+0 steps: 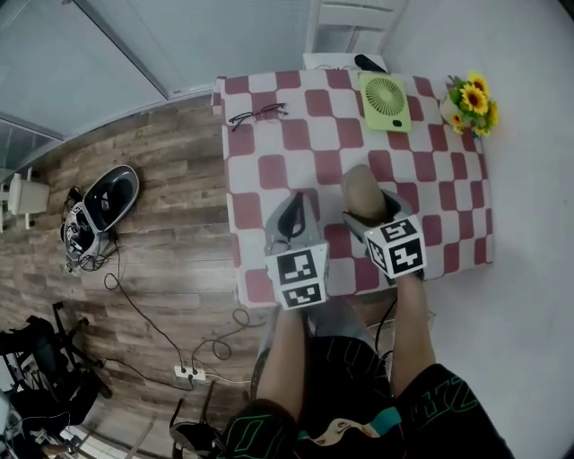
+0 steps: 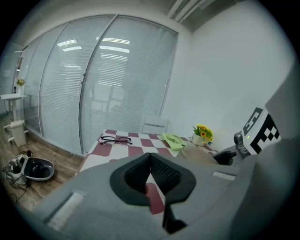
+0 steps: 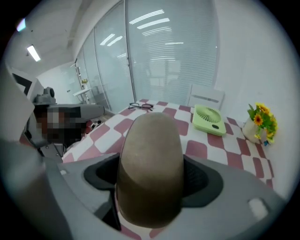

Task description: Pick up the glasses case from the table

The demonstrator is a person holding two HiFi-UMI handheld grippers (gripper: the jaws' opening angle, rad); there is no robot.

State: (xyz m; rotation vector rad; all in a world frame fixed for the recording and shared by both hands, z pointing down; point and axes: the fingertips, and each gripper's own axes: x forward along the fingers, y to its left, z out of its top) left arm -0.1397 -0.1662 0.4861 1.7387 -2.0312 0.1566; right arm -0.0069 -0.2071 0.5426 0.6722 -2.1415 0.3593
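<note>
The left claw [image 2: 150,155] pinched together, empty — spectacles [image 2: 116,139] beyond on table [image 2: 137,151].

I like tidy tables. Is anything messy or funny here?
Nothing is spilled or broken. Only the glasses lie close to the far left edge of the table, apart from the glasses case held in the right gripper.

Wood-plank floor [image 1: 161,179] fills the left; glass partition [image 1: 117,45] upper left; white wall [image 1: 538,108] right; checked-cloth bench [image 1: 260,170] centre; 1 white chair [image 1: 345,22] top centre; 1 power strip [image 1: 190,373] lower left.
</note>
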